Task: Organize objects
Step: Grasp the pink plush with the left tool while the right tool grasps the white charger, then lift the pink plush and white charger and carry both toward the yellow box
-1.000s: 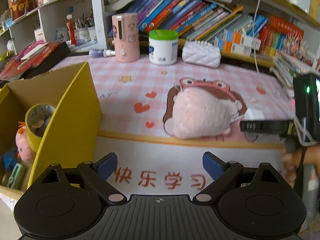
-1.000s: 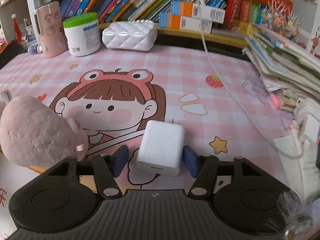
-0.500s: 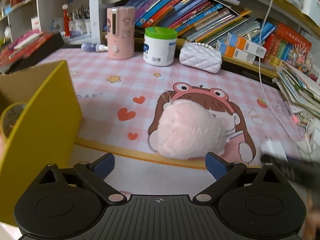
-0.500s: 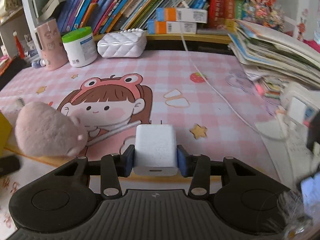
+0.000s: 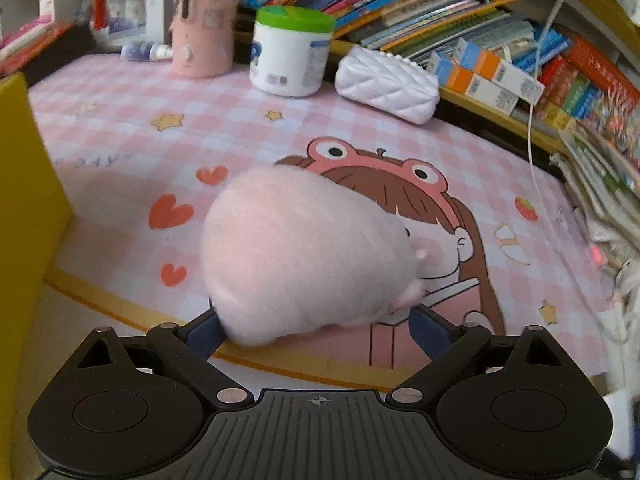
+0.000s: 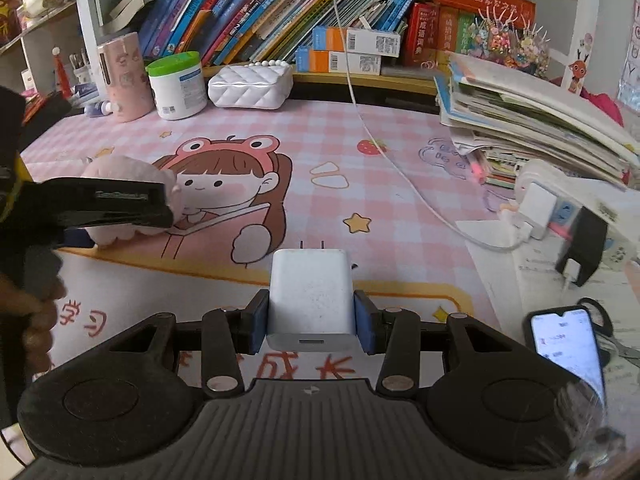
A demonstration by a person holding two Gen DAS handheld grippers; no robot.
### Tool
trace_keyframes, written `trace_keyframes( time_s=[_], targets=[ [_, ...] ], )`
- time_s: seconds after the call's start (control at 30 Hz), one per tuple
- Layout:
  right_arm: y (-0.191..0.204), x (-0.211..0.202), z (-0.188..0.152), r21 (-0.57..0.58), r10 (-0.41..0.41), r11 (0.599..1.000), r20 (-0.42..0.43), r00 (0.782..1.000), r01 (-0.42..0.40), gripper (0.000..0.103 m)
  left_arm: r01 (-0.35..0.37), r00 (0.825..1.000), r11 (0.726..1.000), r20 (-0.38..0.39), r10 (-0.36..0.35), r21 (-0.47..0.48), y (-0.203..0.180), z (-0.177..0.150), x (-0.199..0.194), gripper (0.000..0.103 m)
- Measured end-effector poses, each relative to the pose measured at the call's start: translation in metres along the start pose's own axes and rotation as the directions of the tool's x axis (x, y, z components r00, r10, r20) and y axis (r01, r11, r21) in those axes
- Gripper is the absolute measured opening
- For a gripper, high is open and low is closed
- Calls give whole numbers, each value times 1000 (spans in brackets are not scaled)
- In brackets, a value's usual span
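Left wrist view is showing the left tool (image 5: 316, 326) spread wide around the near end of the pink plush toy (image 5: 308, 256), which is lying on the pink checked mat (image 5: 224, 136) of the counter. The toy's long axis is running from near left to far right, so the blue fingers (image 5: 200, 330) are straddling its rounded rump rather than its narrower head end. The jaws have just been closing a little, with the toy between them; the fur is bulging over both pads, yet whether they are pressing is hard to tell, so I am judging the grip as not yet made. The yellow cardboard box (image 5: 28, 208) is standing at the left edge, close to this hand, so carrying the toy leftward looks like the coming move.

Right wrist view is showing the right tool (image 6: 311, 320) clenched on the white charger (image 6: 311, 296), prongs pointing away, apparently lifted off the counter. From here the left tool (image 6: 120, 204) is appearing at the left, over the toy (image 6: 132, 172). A phone (image 6: 566, 344) is lying at the near right.
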State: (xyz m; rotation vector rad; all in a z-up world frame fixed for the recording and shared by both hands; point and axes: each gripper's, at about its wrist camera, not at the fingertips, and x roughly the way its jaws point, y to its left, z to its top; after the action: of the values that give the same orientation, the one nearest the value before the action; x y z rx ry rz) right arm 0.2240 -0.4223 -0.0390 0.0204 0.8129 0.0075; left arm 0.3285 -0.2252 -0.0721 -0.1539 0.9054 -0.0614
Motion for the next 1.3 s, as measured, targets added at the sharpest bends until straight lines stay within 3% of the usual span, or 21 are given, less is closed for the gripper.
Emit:
trace_keyframes(
  time_s=[0.07, 0.13, 0.17, 0.23, 0.4, 0.47, 0.53, 0.57, 0.7, 0.77, 0.8, 0.87, 0.9, 0.93, 1.13, 1.3],
  targets=[
    [-2, -3, -1, 3, -11, 1000, 0, 1000, 11, 41, -37, 999, 994, 9, 36, 103, -10, -1, 3, 81],
    [-4, -5, -2, 12, -23, 1000, 0, 1000, 23, 41, -83, 996, 984, 34, 78, 156, -12, -2, 1, 41],
    [-5, -5, -2, 17, -28, 999, 1, 1000, 28, 41, -72, 997, 987, 31, 68, 146, -8, 0, -1, 36],
    [-5, -7, -2, 24, -33, 999, 7, 999, 33, 41, -5, 1000, 996, 5, 5, 95, 4, 4, -7, 33],
    [2, -8, 1, 27, -16, 1000, 15, 1000, 15, 41, -4, 998, 989, 68, -6, 147, 12, -3, -36, 30],
    [8, -7, 1, 20, 0, 1000, 16, 1000, -1, 41, 4, 996, 986, 91, -19, 166, 14, -7, -48, 25],
    [14, -8, 2, 11, 20, 1000, 19, 1000, -20, 41, 15, 994, 984, 108, -35, 178, 16, -10, -61, 11],
    [17, -9, 3, 8, 28, 1000, 21, 999, -28, 41, 16, 993, 984, 112, -37, 178, 17, -12, -66, 11],
    [25, -12, 6, -2, 48, 999, 41, 998, -48, 41, 15, 991, 981, 130, -41, 195, 21, -20, -80, 12],
    [28, -12, 5, -4, 57, 998, 40, 998, -57, 41, 19, 992, 977, 119, -45, 214, 19, -24, -81, 17],
    [29, -12, 4, -5, 60, 998, 34, 998, -60, 41, 10, 993, 974, 111, -35, 225, 17, -26, -80, 27],
    [29, -10, 3, -2, 67, 998, 20, 998, -67, 41, -13, 995, 970, 99, -11, 241, 15, -29, -77, 58],
    [29, -9, 2, 0, 69, 998, 16, 997, -69, 41, -28, 994, 969, 105, 2, 244, 14, -29, -77, 78],
    [29, -9, 2, 2, 70, 998, 15, 997, -70, 41, -41, 992, 968, 126, 10, 246, 13, -29, -78, 84],
    [20, -10, 0, 22, 56, 998, 15, 998, -56, 41, -46, 982, 965, 190, -4, 257, 9, -6, -69, 89],
    [8, -9, -1, 46, 36, 998, 11, 999, -37, 41, -74, 991, 954, 124, 39, 290, 3, 15, -28, 89]
  ],
)
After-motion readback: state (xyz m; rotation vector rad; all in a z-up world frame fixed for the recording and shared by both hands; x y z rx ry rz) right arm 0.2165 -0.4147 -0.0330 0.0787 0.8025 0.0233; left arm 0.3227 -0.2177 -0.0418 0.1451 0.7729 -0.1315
